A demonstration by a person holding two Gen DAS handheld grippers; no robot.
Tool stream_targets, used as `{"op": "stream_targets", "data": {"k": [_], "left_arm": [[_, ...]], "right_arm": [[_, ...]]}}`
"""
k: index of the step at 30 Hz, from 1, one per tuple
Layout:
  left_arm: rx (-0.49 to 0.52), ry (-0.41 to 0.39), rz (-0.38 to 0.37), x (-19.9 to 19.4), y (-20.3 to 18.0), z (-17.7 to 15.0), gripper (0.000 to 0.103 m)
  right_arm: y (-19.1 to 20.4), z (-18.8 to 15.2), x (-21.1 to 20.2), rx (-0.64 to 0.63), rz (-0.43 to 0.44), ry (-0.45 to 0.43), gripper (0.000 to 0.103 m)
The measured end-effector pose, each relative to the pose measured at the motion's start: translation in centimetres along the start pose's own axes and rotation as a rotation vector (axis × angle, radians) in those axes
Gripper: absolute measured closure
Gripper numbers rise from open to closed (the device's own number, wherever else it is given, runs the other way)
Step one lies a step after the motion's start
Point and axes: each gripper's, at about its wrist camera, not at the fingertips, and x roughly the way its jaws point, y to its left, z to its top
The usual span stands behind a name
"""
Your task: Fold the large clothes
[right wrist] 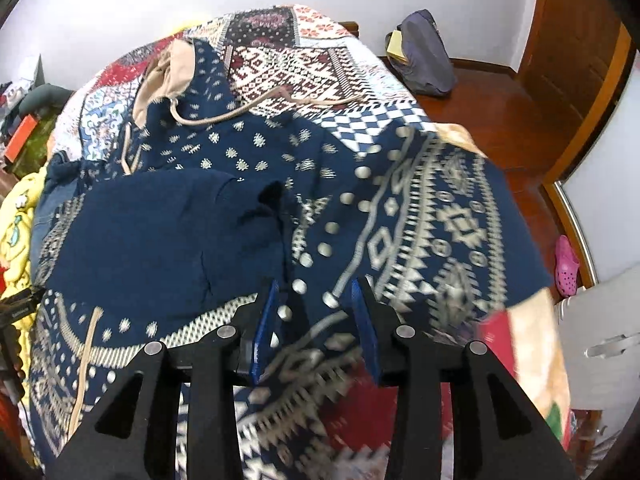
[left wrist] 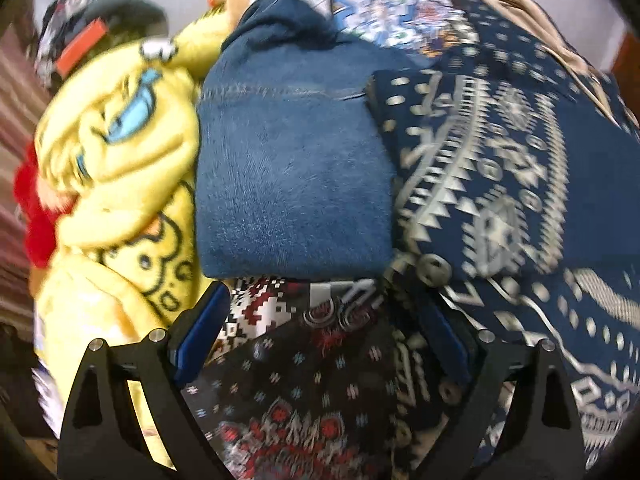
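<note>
A navy hoodie (right wrist: pixel 248 152) with a cream geometric pattern and beige hood lining lies spread on the patchwork bed cover (right wrist: pixel 304 60). One patterned part of it is folded over its middle. It also shows at the right of the left wrist view (left wrist: pixel 500 160). My right gripper (right wrist: pixel 316 292) is open low over the hoodie's patterned fabric, which lies between the blue pads. My left gripper (left wrist: pixel 320 304) is open and empty over the bed cover, just in front of a folded blue denim piece (left wrist: pixel 292 184).
A yellow cartoon blanket (left wrist: pixel 120 184) and red cloth (left wrist: pixel 32 216) lie left of the denim. A bag (right wrist: pixel 424 56) sits on the wooden floor by the wall. A pink clog (right wrist: pixel 568 268) lies at the right. Clutter with a red box (right wrist: pixel 20 136) sits at the left.
</note>
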Motion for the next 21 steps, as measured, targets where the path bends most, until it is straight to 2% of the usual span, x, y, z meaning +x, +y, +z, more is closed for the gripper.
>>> {"op": "stream_targets", "data": {"k": [2, 4, 7, 11, 14, 21], "left_arm": [[0.033, -0.026, -0.025, -1.9, -0.5, -0.2, 0.009], [0.056, -0.064, -0.074, -4.3, -1.2, 0.0, 0.009], [0.08, -0.146, -0.123, -8.1, -2.5, 0.9, 0.009], [0.095, -0.216, -0.192, -10.9, -5.0, 2.8, 0.009], [0.117, -0.232, -0.236, -11.4, -7.5, 3.9, 0.009], [0.203, -0.188, -0.284, -8.4, -14.3, 5.9, 0.009]], "right_arm": [[-1.0, 0.0, -1.2, 0.009, 0.002, -0.017, 0.061], [-1.4, 0.4, -2.2, 0.026, -0.014, -0.041, 0.046], [-2.7, 0.4, -4.5, 0.052, -0.024, -0.099, 0.037], [-4.9, 0.5, -6.6, 0.09, -0.04, -0.153, 0.033], [-6.6, 0.5, -6.7, 0.115, -0.06, -0.162, 0.031], [-10.7, 0.5, -1.8, 0.227, -0.062, -0.056, 0.031]]}}
